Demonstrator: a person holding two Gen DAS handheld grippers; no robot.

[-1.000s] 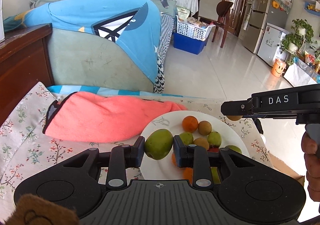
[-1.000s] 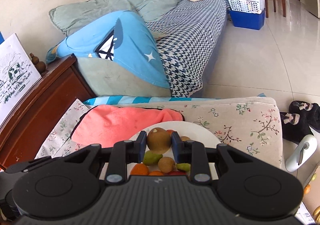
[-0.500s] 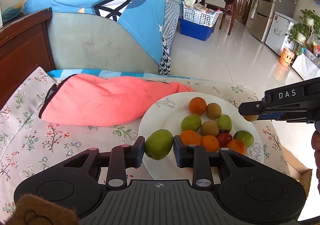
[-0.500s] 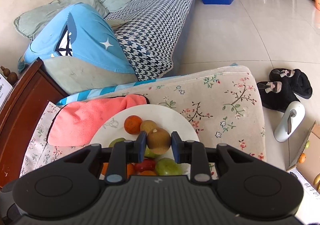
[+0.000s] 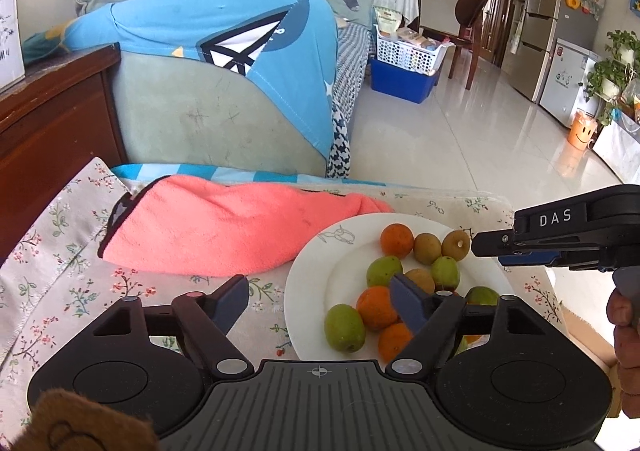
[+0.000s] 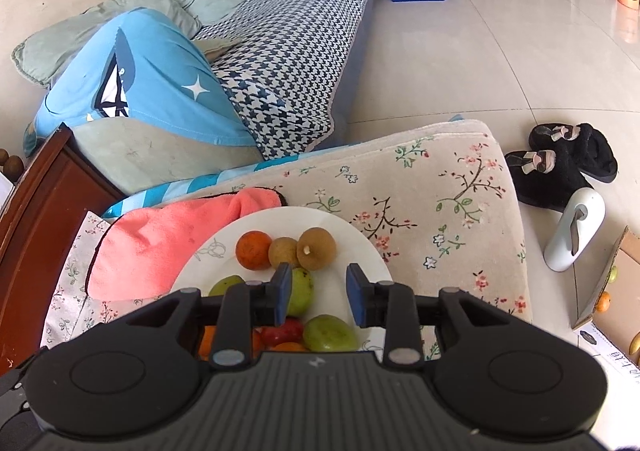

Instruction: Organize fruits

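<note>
A white plate (image 5: pixel 308 283) on the floral-covered surface holds several fruits: oranges, green fruits, brown ones and a red one. My left gripper (image 5: pixel 320 297) is open above the plate's near left edge; a green mango (image 5: pixel 344 327) lies on the plate just below it. My right gripper (image 6: pixel 316 291) is open over the plate; a brown pear (image 6: pixel 316 249) with a pale stem end lies just beyond its fingertips, next to an orange (image 6: pixel 254 250). The right gripper also shows in the left wrist view (image 5: pixel 496 245), beside the same pear (image 5: pixel 456 245).
A pink towel (image 5: pixel 224 231) lies left of the plate. A sofa with a blue cushion (image 5: pixel 224 35) stands behind. Black slippers (image 6: pixel 560 163) and a white bottle (image 6: pixel 574 229) lie on the tiled floor to the right. A cardboard box (image 6: pixel 612 291) is at the right edge.
Both grippers opened. The left let the green mango go onto the plate's near side. The right let the brown pear go onto the plate's far side.
</note>
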